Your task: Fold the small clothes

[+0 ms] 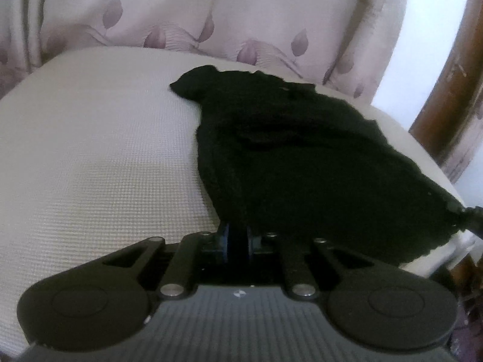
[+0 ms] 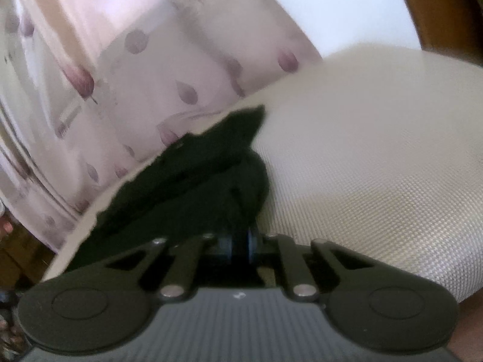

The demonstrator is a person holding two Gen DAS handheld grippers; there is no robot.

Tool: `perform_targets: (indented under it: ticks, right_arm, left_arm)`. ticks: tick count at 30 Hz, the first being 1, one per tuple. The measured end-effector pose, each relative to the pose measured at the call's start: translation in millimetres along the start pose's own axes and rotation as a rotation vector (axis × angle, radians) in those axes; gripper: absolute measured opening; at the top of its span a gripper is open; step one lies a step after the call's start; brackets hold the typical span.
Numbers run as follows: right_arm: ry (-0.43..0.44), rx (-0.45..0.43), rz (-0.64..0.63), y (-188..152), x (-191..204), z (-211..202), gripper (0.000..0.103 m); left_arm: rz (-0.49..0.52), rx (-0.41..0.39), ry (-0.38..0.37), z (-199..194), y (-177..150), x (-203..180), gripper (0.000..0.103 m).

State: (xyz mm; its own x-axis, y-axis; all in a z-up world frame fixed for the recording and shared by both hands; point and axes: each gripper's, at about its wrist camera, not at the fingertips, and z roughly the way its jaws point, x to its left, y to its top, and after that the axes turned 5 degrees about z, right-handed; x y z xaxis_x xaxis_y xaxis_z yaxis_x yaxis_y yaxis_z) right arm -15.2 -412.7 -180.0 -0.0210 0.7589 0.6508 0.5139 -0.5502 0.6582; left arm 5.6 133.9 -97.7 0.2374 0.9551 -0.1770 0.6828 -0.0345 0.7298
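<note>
so from where i'm sitting, both claws are pinched down on the same black garment (image 1: 295,163). on the left wrist cam the left gripper (image 1: 238,235) has its fingers drawn together on the near hem of the cloth, right at 6 o'clock of the garment. the blue pads (image 1: 225,238) are just peeking out either side of the fabric. the garment spreads from there up toward 12 and out to 3 o'clock, lying mostly flat on the cream textured cushion (image 1: 90,157), with a little corner sticking out around 11 o'clock. way over at 4 o'clock the far corner looks bunched into a point at the cushion edge, with something dark on it, can't tell what.

right wrist cam is pretty blurry. the right gripper (image 2: 240,242) is also closed onto an edge of the garment (image 2: 193,181), cloth running away toward 10–11 o'clock along the cushion's (image 2: 377,166) left rim. the bare cushion fills everything from 1 to 4 o'clock.

behind it all hangs a pale curtain with purple leaf shapes (image 1: 241,24), and there's brown wood (image 1: 452,84) at 3 o'clock in the left view.
</note>
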Motion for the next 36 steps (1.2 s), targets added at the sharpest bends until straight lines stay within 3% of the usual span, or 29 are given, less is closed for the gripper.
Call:
perform_targets:
  ticks: [2,5,7,8,9,10,11,14,15,16,17,18,24,36]
  right_arm:
    - [-0.013,0.013,-0.007,0,-2,1,0.009]
    - [-0.024,0.041,-0.013,-1,-2,6,0.011]
    - [-0.061,0.032,-0.033,-2,1,7,0.013]
    - [-0.055,0.040,-0.033,-4,1,8,0.016]
    - [-0.054,0.048,-0.033,-4,1,9,0.025]
    - [-0.071,0.052,-0.041,-5,3,11,0.033]
    - [-0.080,0.052,-0.053,-7,4,13,0.036]
    - [-0.097,0.038,-0.105,-13,14,17,0.038]
    - [-0.101,0.036,-0.115,-14,17,18,0.035]
    - [-0.103,0.038,-0.123,-15,18,19,0.016]
    - [-0.102,0.056,-0.132,-16,19,22,0.009]
    - [-0.094,0.060,-0.135,-17,19,23,0.009]
    - [0.004,0.043,-0.031,-11,10,14,0.009]
    - [0.057,-0.001,-0.020,0,21,-2,0.009]
  left_arm:
    - [0.002,0.011,0.001,3,0,2,0.014]
    - [0.022,0.016,0.016,5,-2,2,0.029]
    - [0.037,0.006,0.020,4,-3,0,0.061]
    - [0.045,0.002,0.031,4,-4,-2,0.071]
    - [0.051,-0.001,0.043,4,-4,-4,0.085]
    - [0.054,-0.002,0.044,5,-5,-6,0.089]
    - [0.057,0.003,0.037,7,-6,-7,0.089]
    - [0.083,0.010,0.059,13,-7,-13,0.083]
    - [0.108,0.008,0.073,14,-8,-18,0.061]
    - [0.151,0.010,0.109,14,-7,-24,0.027]
    - [0.177,0.013,0.136,15,-6,-27,0.018]
    - [0.163,0.021,0.113,14,-4,-26,0.011]
    - [0.161,0.009,0.146,13,-3,-29,0.011]
    - [0.197,-0.034,0.174,2,3,-40,0.011]
